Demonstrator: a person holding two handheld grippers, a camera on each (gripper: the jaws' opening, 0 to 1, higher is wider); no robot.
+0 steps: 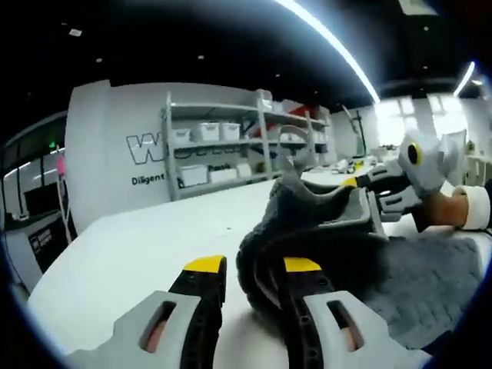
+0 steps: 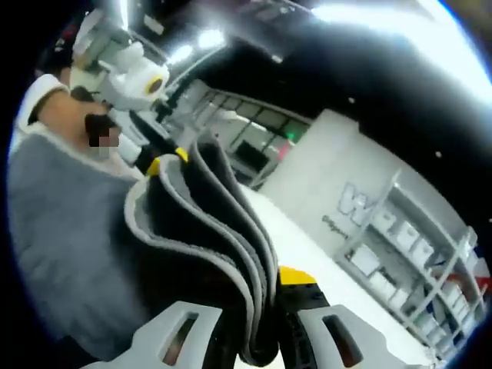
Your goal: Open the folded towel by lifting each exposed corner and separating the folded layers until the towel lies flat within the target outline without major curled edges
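In the left gripper view the left gripper has its two yellow-tipped jaws set apart, and a thick bunched fold of the dark grey towel bulges up at its right jaw; whether the jaws actually pinch the cloth cannot be told from here. The towel lies on the right side of the white table, part of it spread flat to the near right and part raised in a hump toward the far side. There the right gripper comes in from the right, held by a hand in a white cuff, its tip at the raised edge of the towel. In the right gripper view the right gripper is closed on several stacked layers of the towel, whose pale edges curve up and away between the jaws. Beyond the table stand shelves with white bins against a white wall.
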